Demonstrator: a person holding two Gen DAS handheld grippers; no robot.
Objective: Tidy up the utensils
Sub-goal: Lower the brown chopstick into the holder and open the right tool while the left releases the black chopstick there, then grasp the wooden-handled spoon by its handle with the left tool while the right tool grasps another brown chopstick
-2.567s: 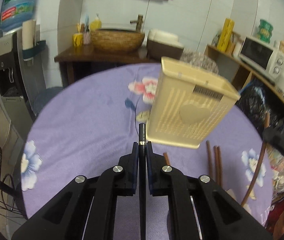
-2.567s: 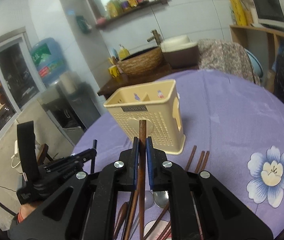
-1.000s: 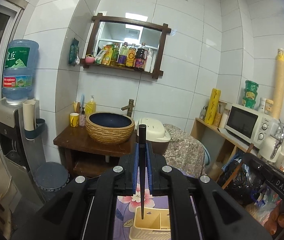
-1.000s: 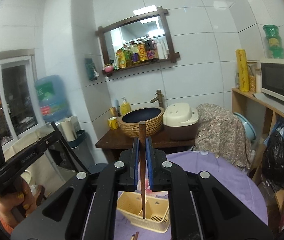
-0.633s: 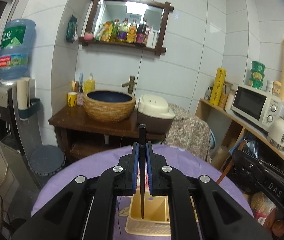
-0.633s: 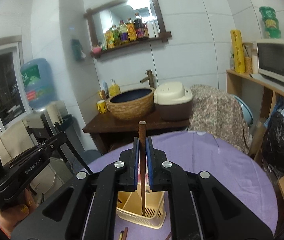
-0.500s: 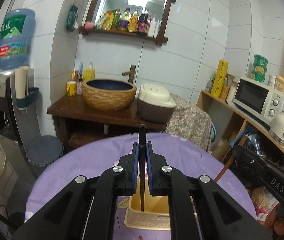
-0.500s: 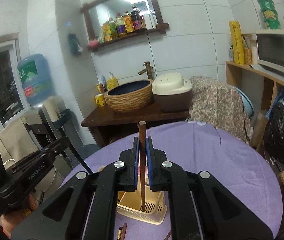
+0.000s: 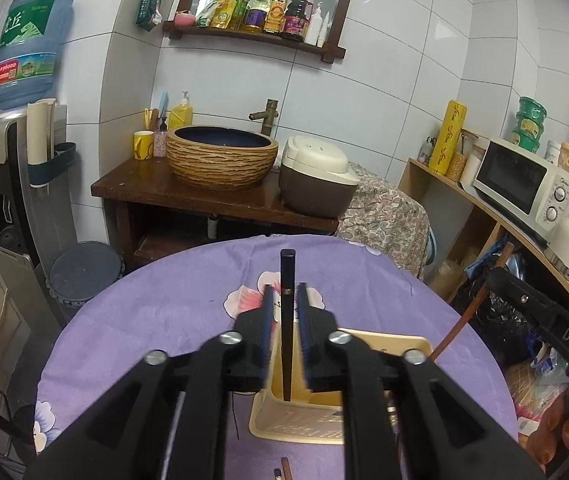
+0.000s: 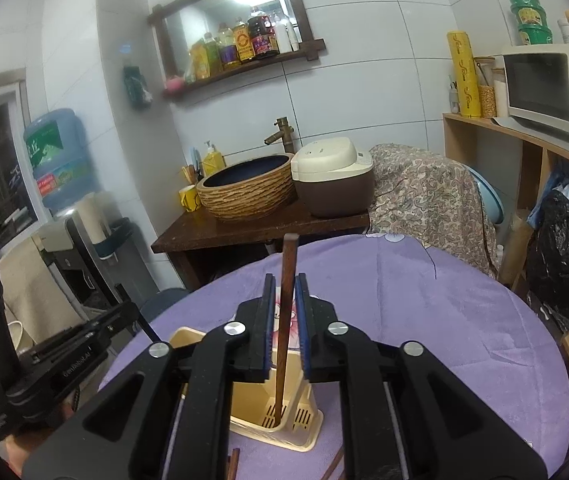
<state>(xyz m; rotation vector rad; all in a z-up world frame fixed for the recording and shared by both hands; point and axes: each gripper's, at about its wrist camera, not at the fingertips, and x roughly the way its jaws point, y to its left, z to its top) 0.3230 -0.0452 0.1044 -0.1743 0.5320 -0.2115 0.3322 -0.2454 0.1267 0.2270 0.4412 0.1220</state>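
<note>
Left wrist view shows the left gripper poised over a cream utensil basket that stands on a round table covered in purple flowered cloth. Its jaws are opening, and a black chopstick stands upright between the 2 blue pads with a visible gap on each side, its lower end down inside the basket. At the right edge of this view the right gripper's body shows, with a brown chopstick slanting down toward the basket.

Right wrist view shows the right gripper over the same basket, its jaws also opening. The brown chopstick stands between the pads, clear of both, with its tip resting on the slotted floor of a compartment. More brown sticks lie on the cloth just in front of the basket. The left gripper's body shows at the left edge.
</note>
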